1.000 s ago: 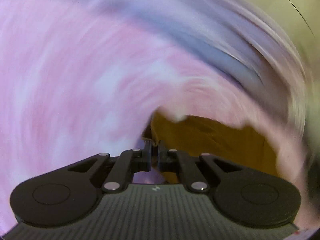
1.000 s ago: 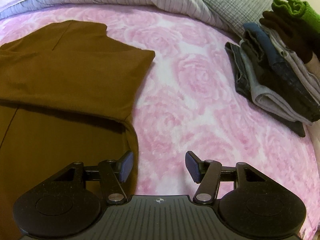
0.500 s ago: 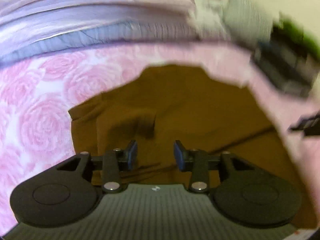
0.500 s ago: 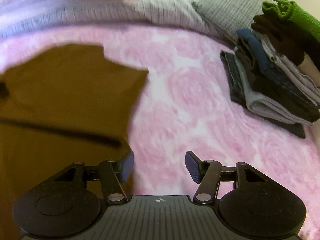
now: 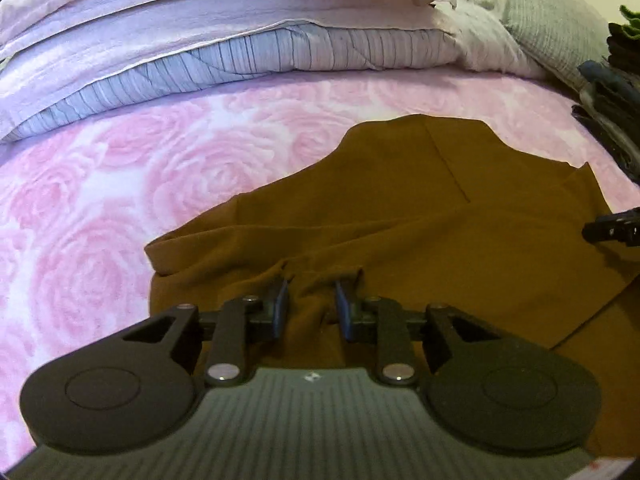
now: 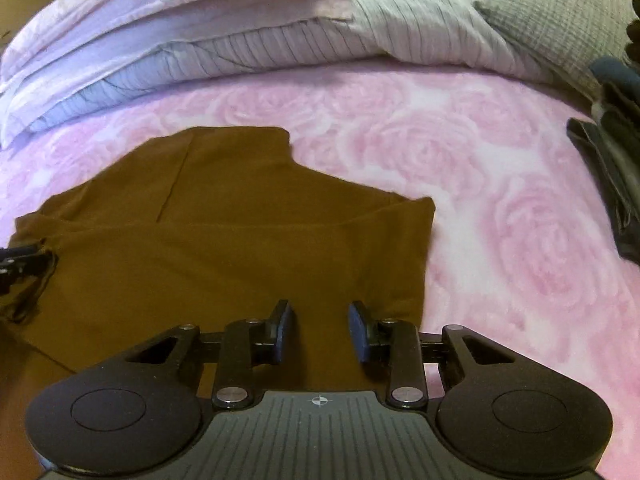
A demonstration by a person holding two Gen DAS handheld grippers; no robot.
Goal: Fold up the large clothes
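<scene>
A brown garment [image 5: 420,208] lies partly folded on the pink rose bedspread [image 5: 100,200]. My left gripper [image 5: 311,304] is at its left part, its jaws closing, with a raised bunch of the brown fabric puckered between the pads. In the right wrist view the garment [image 6: 240,220] spreads from the left edge to a corner at mid right. My right gripper [image 6: 320,328] sits low over its near right part, jaws closing, the cloth lying flat in the gap and not pinched. Each gripper shows at the edge of the other's view: right gripper [image 5: 612,230], left gripper [image 6: 20,264].
A folded striped duvet [image 5: 240,52] and pale pink bedding line the back of the bed. A grey pillow [image 6: 560,12] lies at the back right. A stack of folded dark clothes [image 6: 616,160] stands at the right edge. Bare bedspread [image 6: 500,200] separates it from the garment.
My left gripper swung in from a blur, opened, and now narrows on a bunch of brown fabric. My right gripper moved left over the garment and its jaws narrowed.
</scene>
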